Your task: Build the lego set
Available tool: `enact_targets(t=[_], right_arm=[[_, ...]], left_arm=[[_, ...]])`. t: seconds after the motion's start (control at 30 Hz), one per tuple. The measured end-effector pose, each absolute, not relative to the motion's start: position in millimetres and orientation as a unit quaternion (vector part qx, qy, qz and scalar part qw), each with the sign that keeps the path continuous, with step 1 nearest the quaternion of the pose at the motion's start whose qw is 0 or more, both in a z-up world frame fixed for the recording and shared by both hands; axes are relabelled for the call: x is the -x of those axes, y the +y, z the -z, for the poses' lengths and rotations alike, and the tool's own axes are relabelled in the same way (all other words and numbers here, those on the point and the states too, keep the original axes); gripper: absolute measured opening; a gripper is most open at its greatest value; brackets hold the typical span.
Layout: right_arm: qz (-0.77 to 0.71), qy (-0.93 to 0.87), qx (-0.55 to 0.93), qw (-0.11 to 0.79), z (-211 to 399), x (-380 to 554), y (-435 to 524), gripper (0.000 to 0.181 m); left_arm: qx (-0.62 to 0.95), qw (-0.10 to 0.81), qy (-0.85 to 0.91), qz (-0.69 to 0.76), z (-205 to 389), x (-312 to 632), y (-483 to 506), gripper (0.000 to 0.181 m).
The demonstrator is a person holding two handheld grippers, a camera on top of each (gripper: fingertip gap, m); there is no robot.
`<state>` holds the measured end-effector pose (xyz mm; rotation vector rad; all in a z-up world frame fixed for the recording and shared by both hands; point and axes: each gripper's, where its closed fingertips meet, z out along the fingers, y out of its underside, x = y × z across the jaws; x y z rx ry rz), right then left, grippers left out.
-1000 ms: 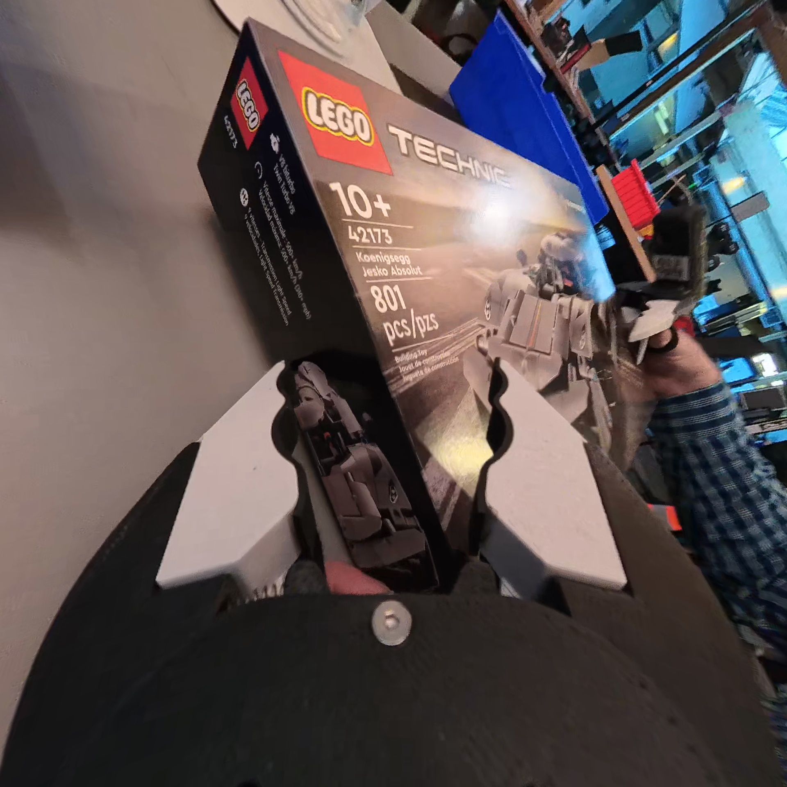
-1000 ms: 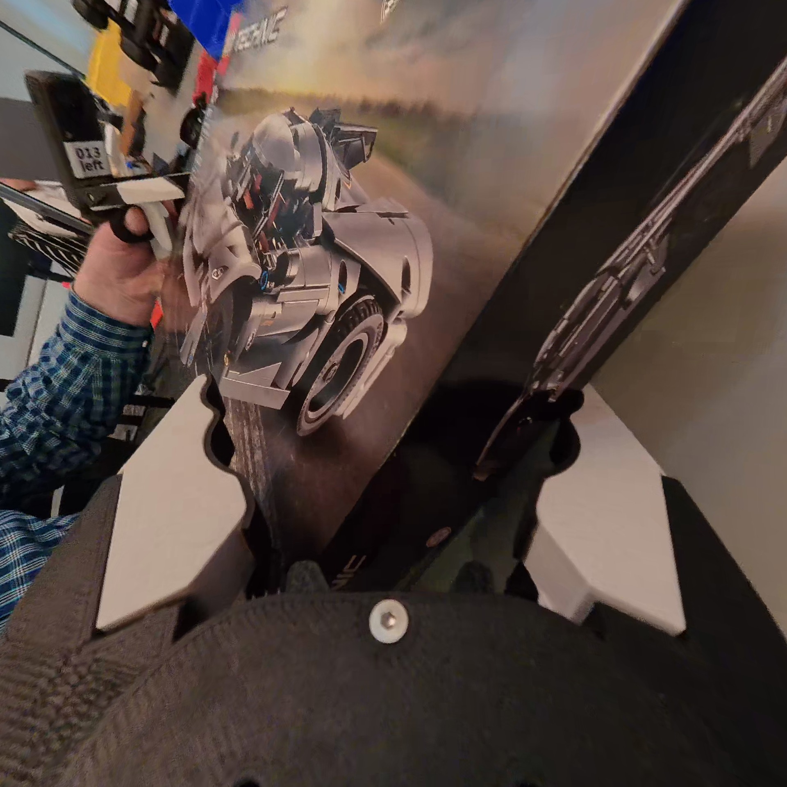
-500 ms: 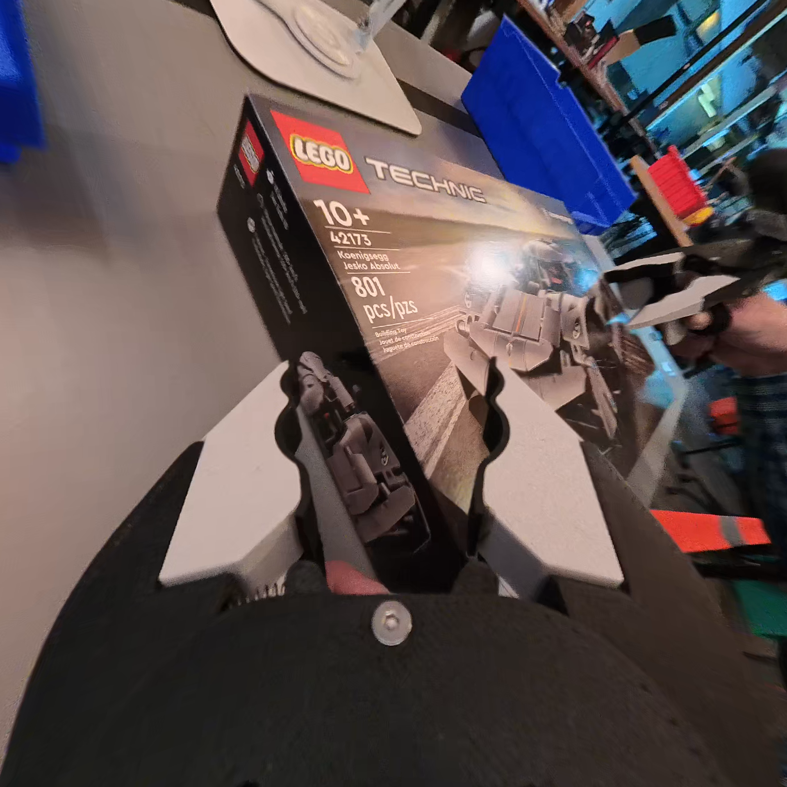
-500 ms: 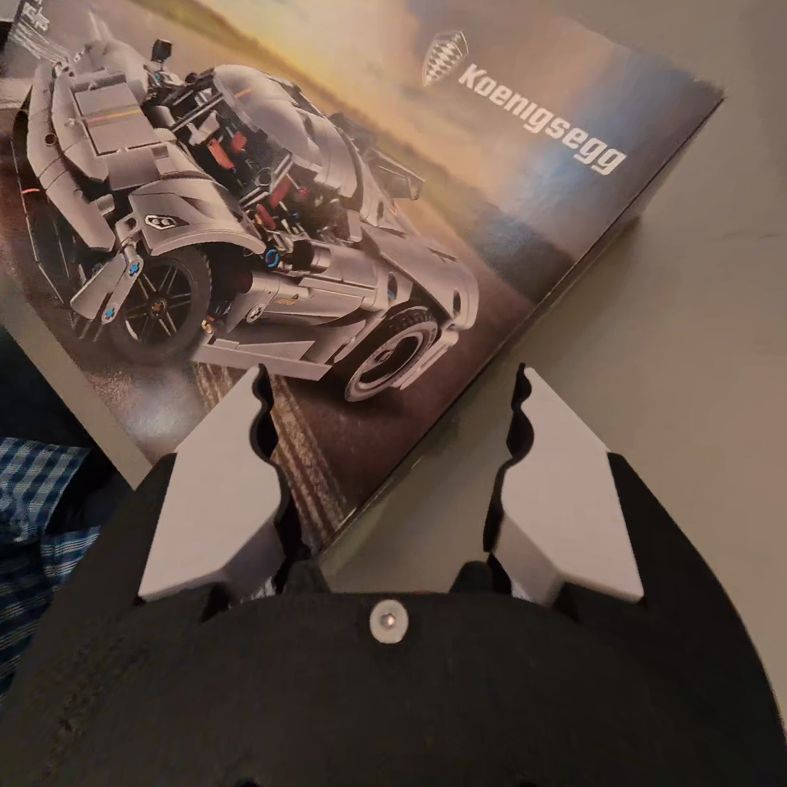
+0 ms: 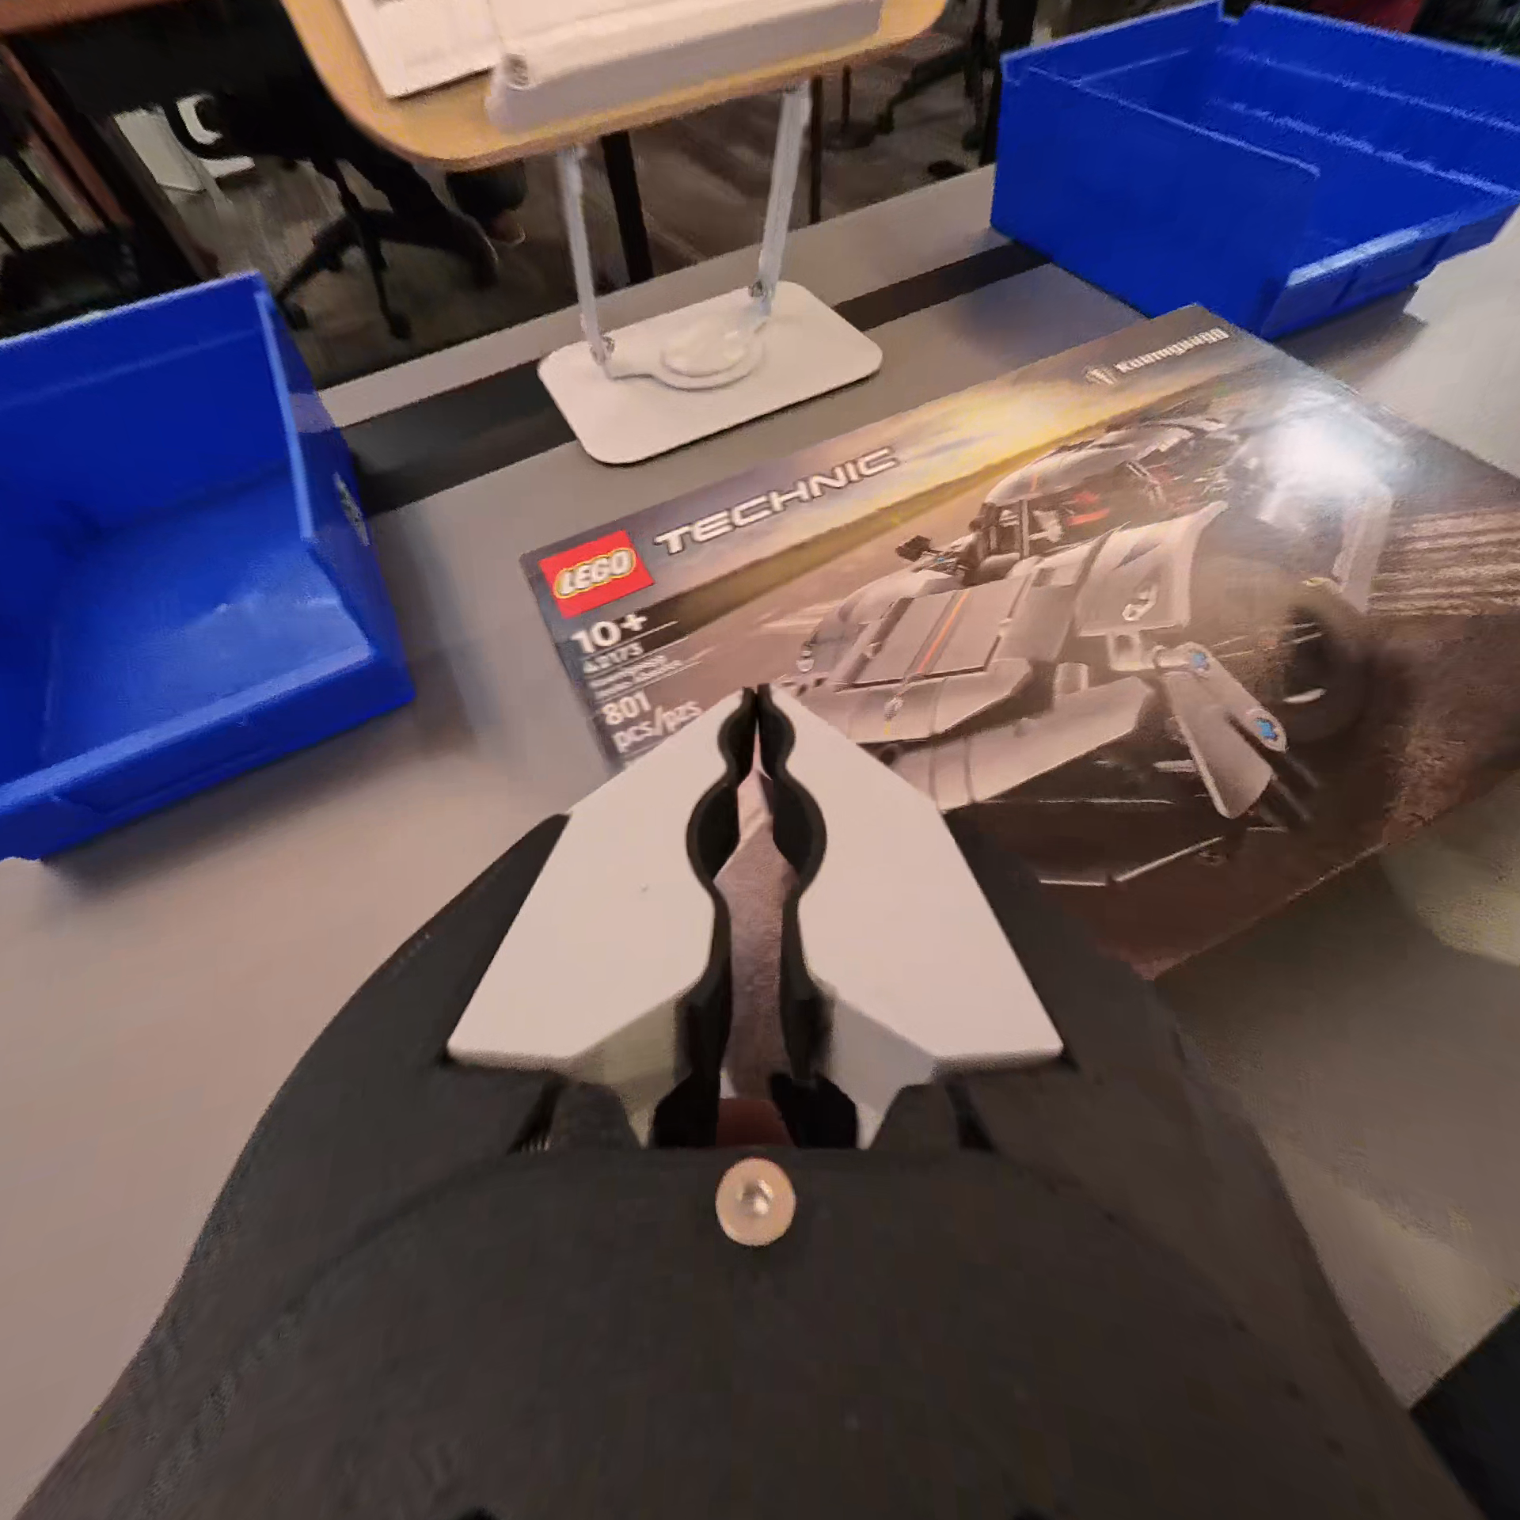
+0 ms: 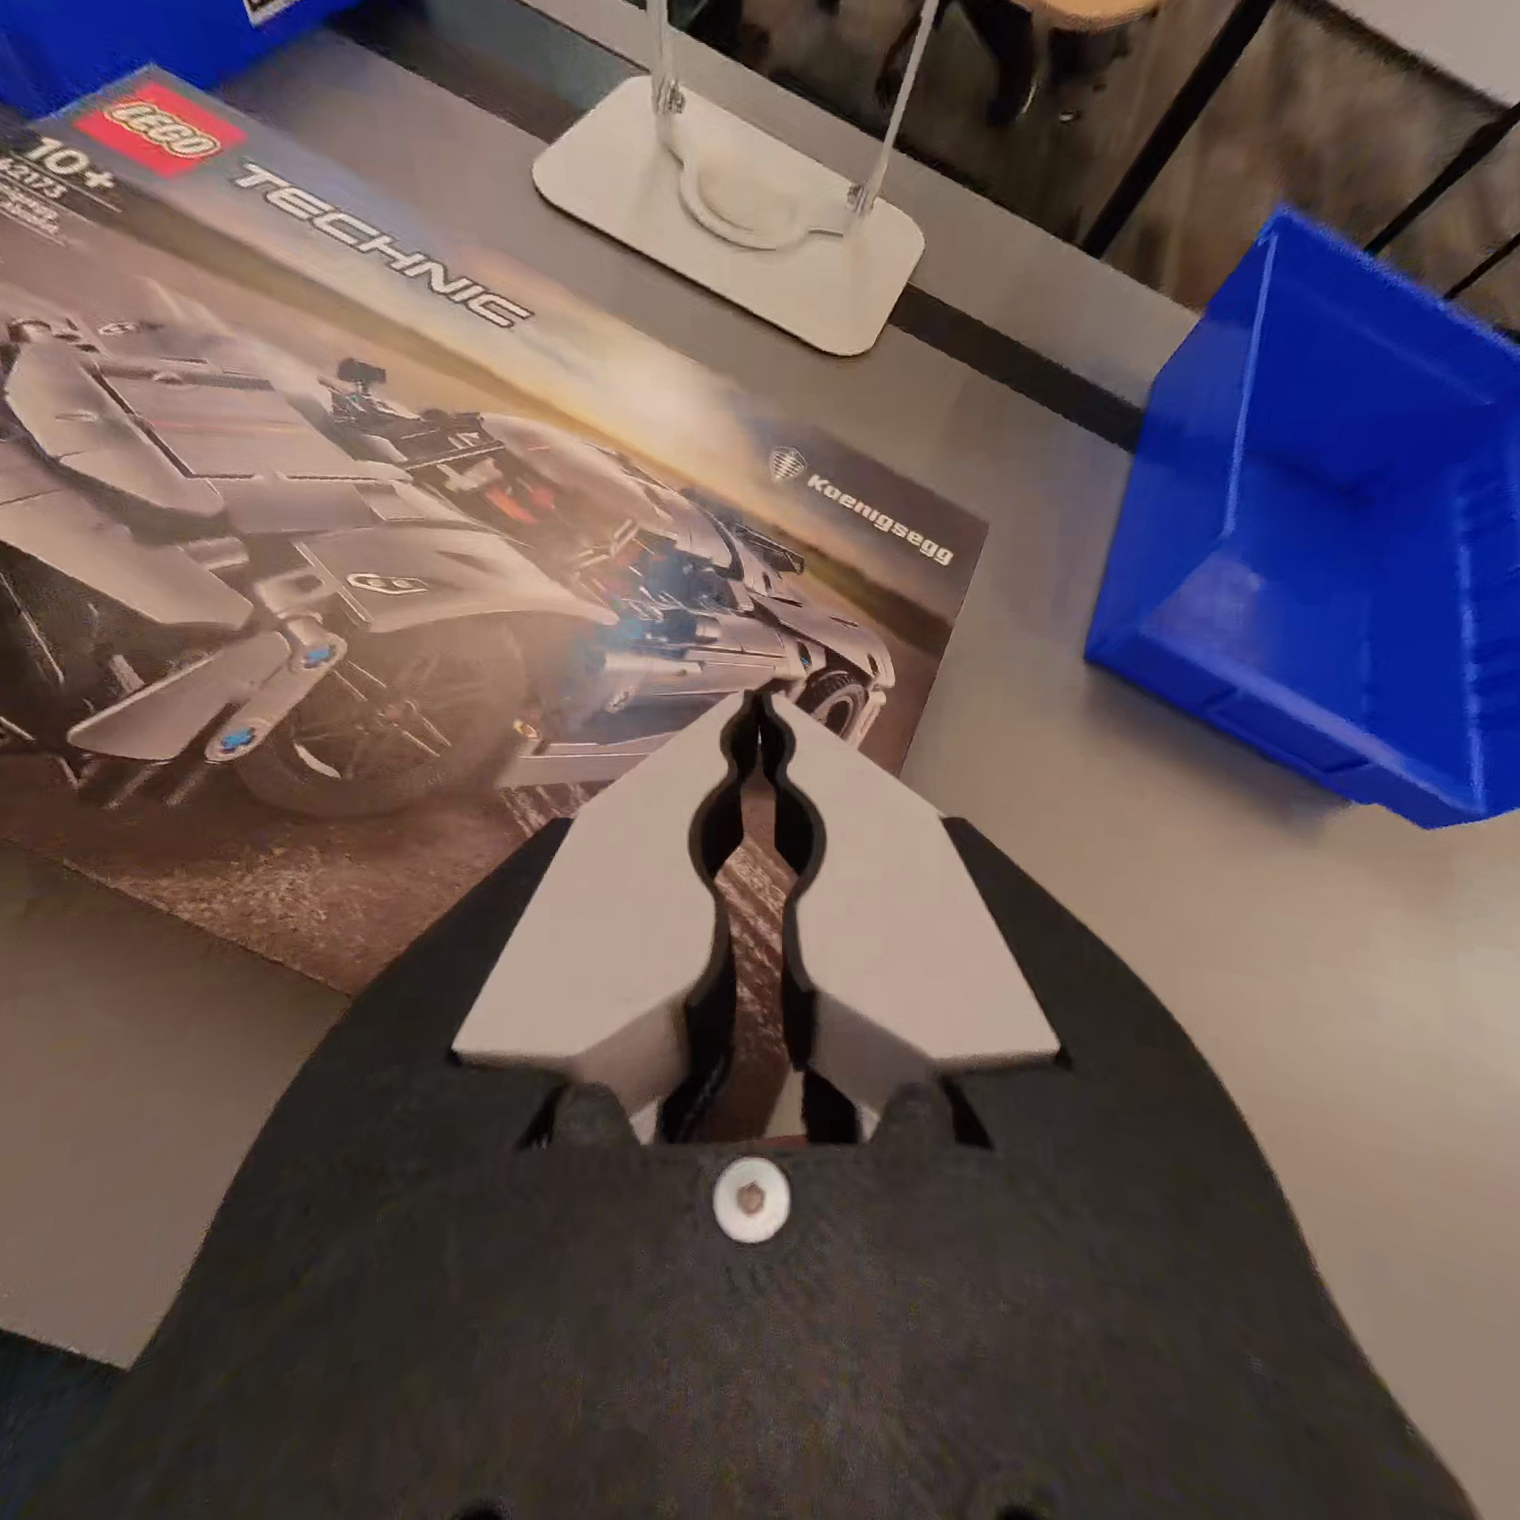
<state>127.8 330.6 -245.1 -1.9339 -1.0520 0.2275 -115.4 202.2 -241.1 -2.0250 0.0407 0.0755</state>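
The lego set box (image 5: 1028,641), dark with a grey sports car pictured on its face, lies flat and closed on the grey table. It also shows in the right wrist view (image 6: 411,510). My left gripper (image 5: 757,699) is shut and empty, raised above the box's near left corner. My right gripper (image 6: 758,703) is shut and empty, raised above the box's near right corner. Neither gripper touches the box.
An open blue bin (image 5: 164,576) stands left of the box and another blue bin (image 5: 1250,156) stands behind it at the right, seen also in the right wrist view (image 6: 1332,535). A white stand base (image 5: 707,370) sits behind the box. The table's far edge runs behind it. The tips of one gripper are about 30 cm away from the tips of the other.
Both grippers held the tilted box a second ago. The box now lies flat on the table. Both grippers have let go, drawn back above it and closed.
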Motion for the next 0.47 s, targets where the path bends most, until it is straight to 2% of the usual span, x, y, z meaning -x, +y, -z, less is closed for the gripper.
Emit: enact_targets(t=[0.47], right_arm=[[-0.131, -0.358, 0.790, 0.479, 235.9, -90.8, 296.3, 0.000]], left_arm=[[0.854, 0.519, 0.029, -0.020, 247.3, 52.7, 221.3, 0.000]])
